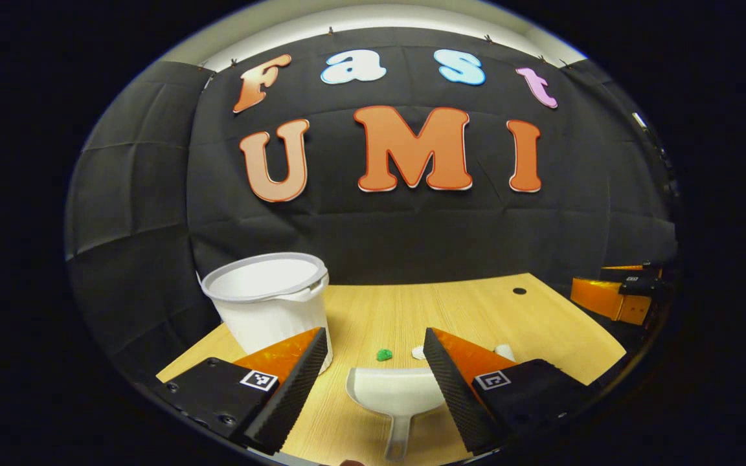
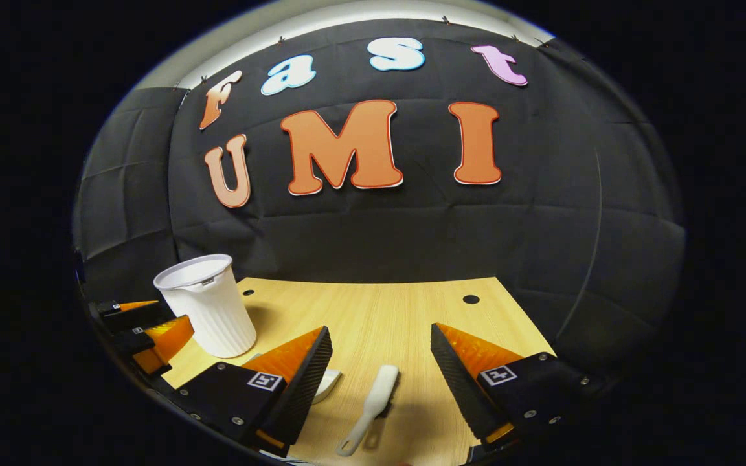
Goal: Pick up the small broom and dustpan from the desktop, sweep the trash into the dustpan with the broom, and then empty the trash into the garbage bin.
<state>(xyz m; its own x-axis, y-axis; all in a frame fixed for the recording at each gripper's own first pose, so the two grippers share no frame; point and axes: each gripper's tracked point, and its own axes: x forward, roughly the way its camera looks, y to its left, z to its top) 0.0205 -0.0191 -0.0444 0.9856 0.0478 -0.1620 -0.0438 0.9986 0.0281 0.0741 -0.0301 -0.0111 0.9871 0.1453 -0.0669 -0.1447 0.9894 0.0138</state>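
Left gripper: fingers spread wide, nothing between them touching; poised over the dustpan.
Right gripper: fingers spread wide, empty, above the broom.
Dustpan: white, flat on the desk, handle pointing toward the camera.
Broom: white, lying on the desk between the right fingers, handle nearest.
Trash: green scrap and a white bit just beyond the dustpan's mouth.
Bin: white, upright, left rear of desk.
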